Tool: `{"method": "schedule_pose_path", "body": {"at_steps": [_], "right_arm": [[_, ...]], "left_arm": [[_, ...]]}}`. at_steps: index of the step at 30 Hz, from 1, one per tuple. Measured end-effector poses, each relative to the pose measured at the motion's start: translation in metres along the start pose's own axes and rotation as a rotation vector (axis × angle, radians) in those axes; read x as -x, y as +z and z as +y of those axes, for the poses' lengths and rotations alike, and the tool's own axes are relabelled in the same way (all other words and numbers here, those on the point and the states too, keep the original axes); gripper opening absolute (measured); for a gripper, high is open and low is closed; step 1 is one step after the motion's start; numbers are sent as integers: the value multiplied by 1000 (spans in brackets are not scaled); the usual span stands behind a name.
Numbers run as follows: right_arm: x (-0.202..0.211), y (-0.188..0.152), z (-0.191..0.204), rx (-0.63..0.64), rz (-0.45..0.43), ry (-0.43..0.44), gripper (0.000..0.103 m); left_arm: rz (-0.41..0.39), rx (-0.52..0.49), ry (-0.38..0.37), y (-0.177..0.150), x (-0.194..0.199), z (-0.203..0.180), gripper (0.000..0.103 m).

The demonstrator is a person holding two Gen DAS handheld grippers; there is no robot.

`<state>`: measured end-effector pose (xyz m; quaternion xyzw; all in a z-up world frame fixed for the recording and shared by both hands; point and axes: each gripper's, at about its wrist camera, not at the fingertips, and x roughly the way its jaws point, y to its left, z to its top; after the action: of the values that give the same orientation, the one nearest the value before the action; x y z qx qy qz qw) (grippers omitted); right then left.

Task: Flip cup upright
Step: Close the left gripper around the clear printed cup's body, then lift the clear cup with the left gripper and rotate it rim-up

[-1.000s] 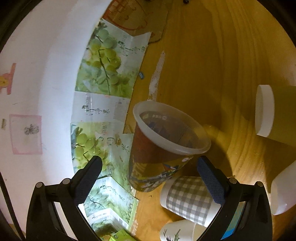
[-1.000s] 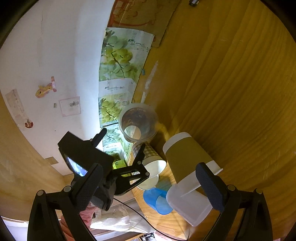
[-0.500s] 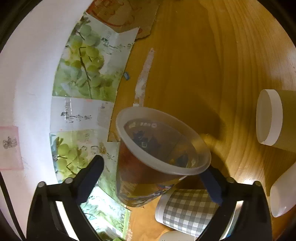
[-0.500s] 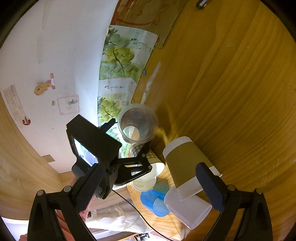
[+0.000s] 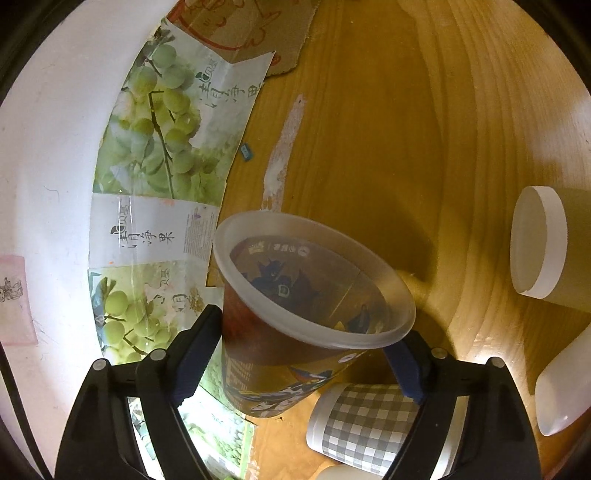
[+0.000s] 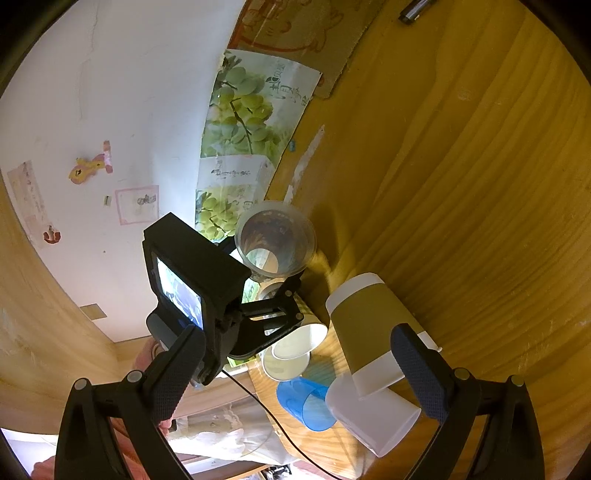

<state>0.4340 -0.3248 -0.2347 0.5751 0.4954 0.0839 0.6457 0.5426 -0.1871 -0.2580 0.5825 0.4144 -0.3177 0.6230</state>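
A printed plastic cup (image 5: 295,332) with a frosted rim stands upright by the wall, mouth up. My left gripper (image 5: 306,362) has its fingers on both sides of the cup body, touching it. The same cup (image 6: 275,243) and the left gripper (image 6: 258,280) around it show in the right wrist view. An olive cup with a white band (image 6: 364,328) lies on its side on the wooden table (image 6: 461,184), also seen at the right edge of the left wrist view (image 5: 554,251). My right gripper (image 6: 295,373) is open and empty above it.
A grey checked cup (image 5: 365,424) lies beside the printed cup. White paper cups (image 6: 295,347), a blue plastic cup (image 6: 306,402) and a translucent white cup (image 6: 373,413) lie close together. Grape cardboard (image 5: 162,122) leans on the white wall. A small dark object (image 6: 415,9) lies far off.
The left gripper moved forward and closed from wide open onto the printed cup. The right gripper drifted slightly, still open.
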Motion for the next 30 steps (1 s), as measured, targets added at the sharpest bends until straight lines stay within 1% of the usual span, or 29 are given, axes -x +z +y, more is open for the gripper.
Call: {"method": "schedule_pose_path", "body": {"at_steps": [4, 12, 19, 22, 25, 30], "right_arm": [[0, 0, 0, 5, 2, 1, 101], [0, -4, 7, 32, 3, -4, 101], [3, -10, 14, 56, 10, -1, 101], [6, -13, 17, 71, 8, -3, 101], [12, -16, 21, 89, -6, -12, 101], [27, -22, 29, 139, -46, -29, 101]], "left_arm": [[-9, 17, -8, -2, 6, 7, 83], [-59, 47, -11, -5, 32, 15, 80], [-102, 66, 13, -7, 57, 16, 79], [-124, 104, 27, -8, 72, 21, 79], [-151, 158, 23, -18, 87, 22, 79], [-197, 234, 4, -24, 112, 18, 79]]}}
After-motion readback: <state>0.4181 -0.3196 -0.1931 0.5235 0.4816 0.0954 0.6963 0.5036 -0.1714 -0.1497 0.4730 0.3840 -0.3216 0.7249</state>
